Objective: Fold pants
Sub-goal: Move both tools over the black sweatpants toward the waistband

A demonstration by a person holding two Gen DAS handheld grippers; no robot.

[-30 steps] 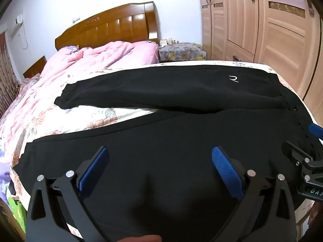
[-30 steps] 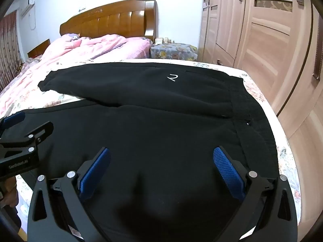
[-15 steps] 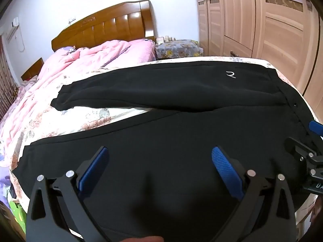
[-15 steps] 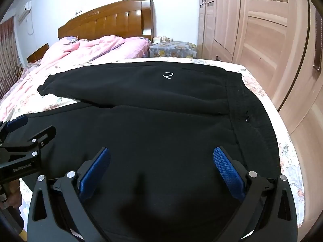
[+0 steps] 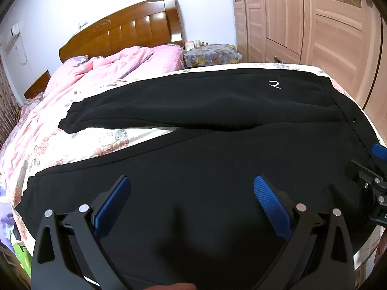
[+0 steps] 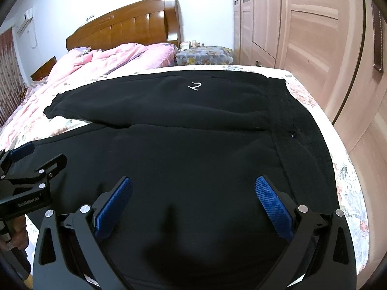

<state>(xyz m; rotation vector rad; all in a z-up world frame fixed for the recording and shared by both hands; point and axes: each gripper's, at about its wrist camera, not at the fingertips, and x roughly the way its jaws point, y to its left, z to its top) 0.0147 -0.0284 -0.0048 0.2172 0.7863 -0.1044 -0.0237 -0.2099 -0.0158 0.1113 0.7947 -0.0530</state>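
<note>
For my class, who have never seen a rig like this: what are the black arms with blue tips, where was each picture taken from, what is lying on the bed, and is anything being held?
There is no robot here. A person holds a hand-operated two-finger gripper in each hand, and a wide-angle camera on each gripper looks forward along its fingers. One picture comes from the left gripper, the other from the right gripper. Each camera also catches the other gripper at the edge of its picture. The blue pads are the gripping surfaces.

On the bed lies a pair of black pants, spread flat, legs pointing left and slightly apart, waistband to the right. A pink quilt is bunched near the wooden headboard. A wardrobe stands on the right.

Both grippers are open above the pants. Nothing is held.
</note>
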